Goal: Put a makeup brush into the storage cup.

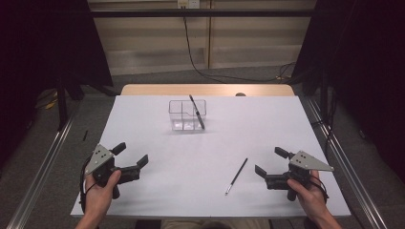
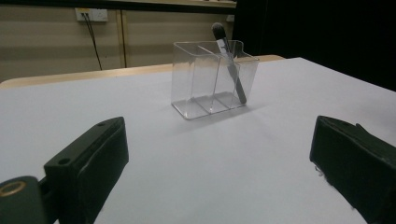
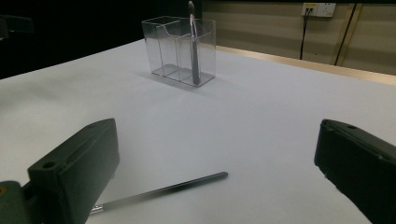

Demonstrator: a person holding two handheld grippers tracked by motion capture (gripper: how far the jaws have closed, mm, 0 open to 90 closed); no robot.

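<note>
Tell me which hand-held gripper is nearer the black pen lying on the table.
Right. The right hand-held gripper sits open just right of the pen; the left hand-held gripper is open across the table, far to its left.

No legible text or labels anywhere.

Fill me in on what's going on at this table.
A person holds a two-jaw gripper in each hand over a white table. Both the left gripper and the right gripper are open and hold nothing. One brush already stands tilted in a clear organizer at the far side. A dark pencil-like stick lies flat near the right gripper, not yet picked up.
</note>
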